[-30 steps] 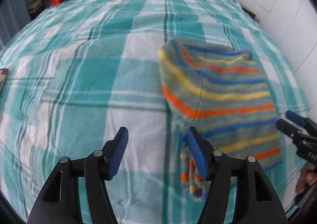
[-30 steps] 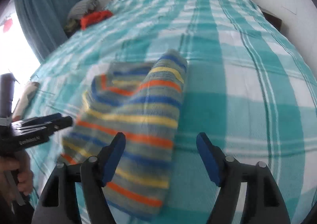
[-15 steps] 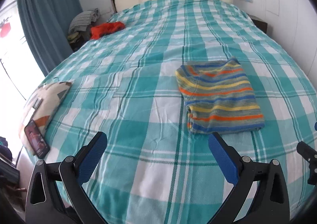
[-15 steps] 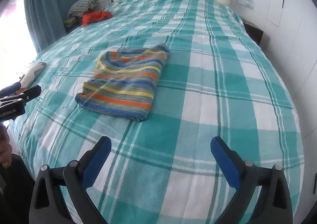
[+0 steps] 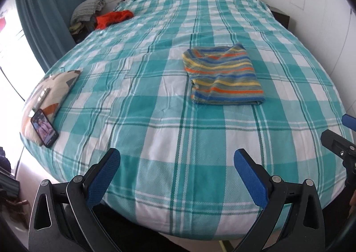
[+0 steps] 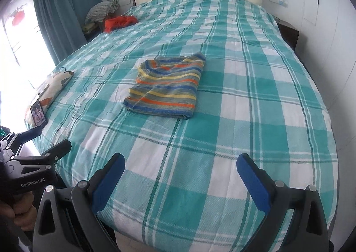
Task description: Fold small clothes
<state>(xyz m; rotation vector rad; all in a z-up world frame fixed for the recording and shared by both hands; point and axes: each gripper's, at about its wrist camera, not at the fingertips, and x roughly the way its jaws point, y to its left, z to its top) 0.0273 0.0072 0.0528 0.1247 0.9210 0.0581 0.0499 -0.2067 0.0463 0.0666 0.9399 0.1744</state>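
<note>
While my right view alone shows my hand (image 6: 21,212), both tools, left tool (image 5: 176,173) and right tool (image 6: 180,176), gape empty over the bed (image 5: 155,118); striped shirt (image 5: 223,78) lies folded, probably a phone (image 5: 44,128) at left.

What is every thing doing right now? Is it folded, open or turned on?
Striped top: folded, flat on the bed.
Left tongs: open, holding nothing.
Right tongs: open, holding nothing.
Phone: screen on.
Red cloth: crumpled, unfolded.

bed (image 5: 169,131) — teal-white plaid cover | centre: folded striped garment (image 5: 224,77) | left edge: patterned cushion (image 5: 53,89), phone (image 5: 44,128) leaning on it | far-left corner: orange cloth (image 5: 113,18) — possibly clothing
</note>
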